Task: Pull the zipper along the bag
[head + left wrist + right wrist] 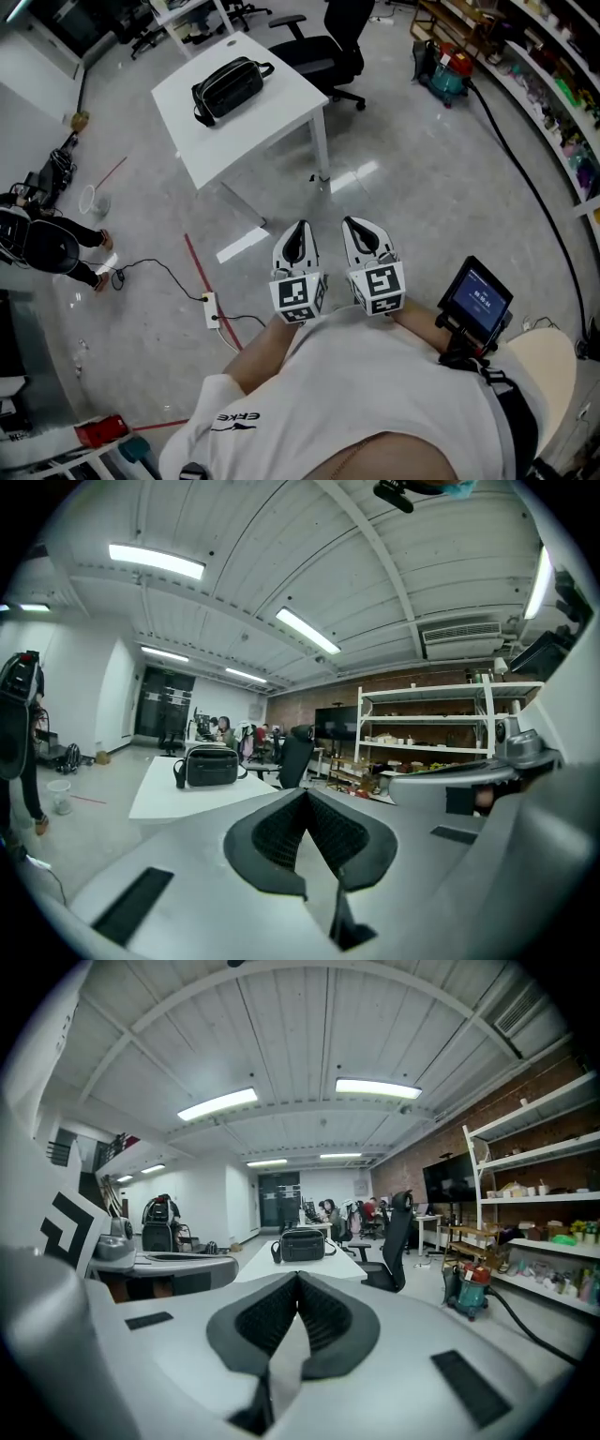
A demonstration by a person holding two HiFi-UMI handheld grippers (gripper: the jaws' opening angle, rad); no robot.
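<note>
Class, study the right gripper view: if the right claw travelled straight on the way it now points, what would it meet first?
Probably the black bag on the white table. It shows just above the right claw, with only open floor between. Depth is unclear, so the table edge may come first.

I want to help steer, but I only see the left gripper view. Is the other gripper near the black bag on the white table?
Observer: No. The right gripper sits beside the left gripper, close to the person's body, far from the white rectangular table and the black handled bag.
Operator: Anything on the floor?
Observer: A red tape line runs past a white power strip, ahead on the left.
Operator: Is the right one holding something?
Observer: No, its jaws are together on nothing.
</note>
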